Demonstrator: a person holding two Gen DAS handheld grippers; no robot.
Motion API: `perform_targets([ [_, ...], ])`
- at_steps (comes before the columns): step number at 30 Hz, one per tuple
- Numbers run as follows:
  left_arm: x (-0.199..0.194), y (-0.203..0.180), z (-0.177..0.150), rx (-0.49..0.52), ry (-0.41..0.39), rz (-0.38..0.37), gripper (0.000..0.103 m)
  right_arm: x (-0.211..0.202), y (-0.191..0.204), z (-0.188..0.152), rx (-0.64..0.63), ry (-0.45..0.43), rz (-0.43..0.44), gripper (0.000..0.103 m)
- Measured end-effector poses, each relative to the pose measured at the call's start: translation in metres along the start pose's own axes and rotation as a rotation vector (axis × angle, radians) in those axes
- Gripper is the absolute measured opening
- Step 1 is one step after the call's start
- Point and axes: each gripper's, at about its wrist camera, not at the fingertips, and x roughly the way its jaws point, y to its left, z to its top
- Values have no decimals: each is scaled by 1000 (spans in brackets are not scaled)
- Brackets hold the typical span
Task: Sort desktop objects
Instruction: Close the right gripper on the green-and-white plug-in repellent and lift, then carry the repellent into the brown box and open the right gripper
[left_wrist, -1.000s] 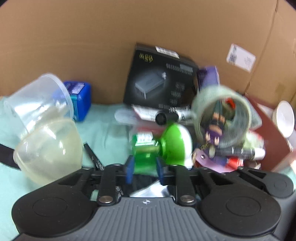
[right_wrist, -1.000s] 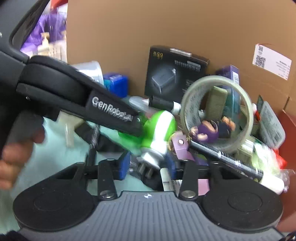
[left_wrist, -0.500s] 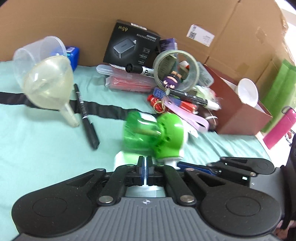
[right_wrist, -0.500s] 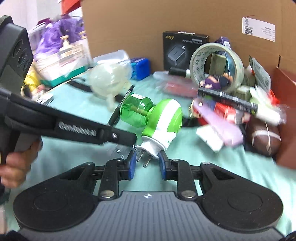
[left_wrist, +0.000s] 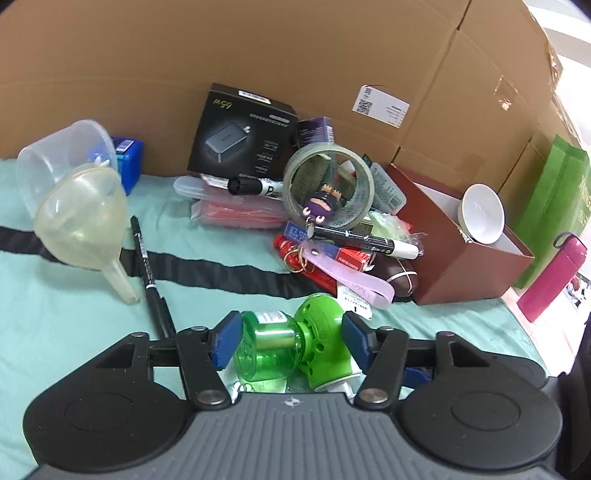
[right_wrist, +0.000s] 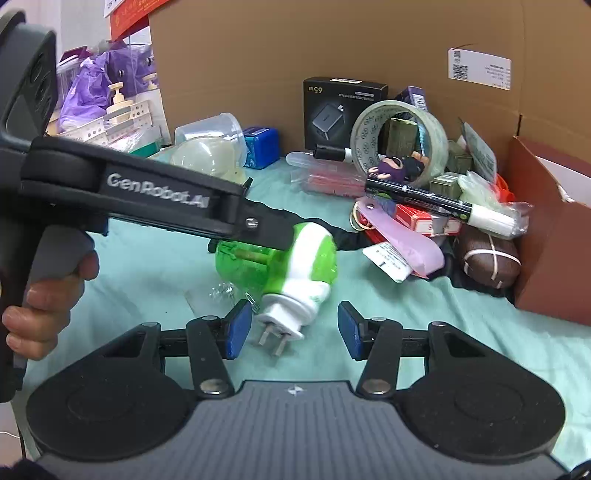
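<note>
Barely begun | left claw (left_wrist: 290, 341) spread around green vaporizer (left_wrist: 295, 345), right claw (right_wrist: 291, 328) spread at its plug | pile (left_wrist: 332, 221) at 12 o'clock unsorted | brown box (left_wrist: 461, 266) holds one bowl (left_wrist: 482, 212).

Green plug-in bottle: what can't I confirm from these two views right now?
- Left wrist view: whether the left tool touches the green plug-in bottle; its open pads flank it, contact unclear.
- Right wrist view: the bottle's top, hidden behind the left tool's arm.
- Bottle label: too small to read.
</note>
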Motion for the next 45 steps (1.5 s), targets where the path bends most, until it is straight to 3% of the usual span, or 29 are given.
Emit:
perform_targets([
  [2,1,0,-1,11,11,28,47,8,1,1,-9,1,-11,50],
  [6,4,11,-7,-19,12,66,52,18,-5,-4,12,7,-15,39],
  [8,4,14,-5,-49,22,39,42,17,-5,-4,18,5,-15,36],
  [10,4,10,-4,-54,31,36,42,15,-5,-3,23,5,-23,36],
  [15,-4,-20,-3,22,-11,36,42,-5,-13,-5,52,-24,-39,36],
  [24,0,-95,43,128,-122,-81,41,-68,-61,23,68,-177,-174,36],
  [33,59,-166,97,213,-150,-208,40,-95,-151,52,147,-254,-324,36],
  [45,163,-184,129,166,-57,-208,39,-34,-247,65,236,-171,-349,36],
])
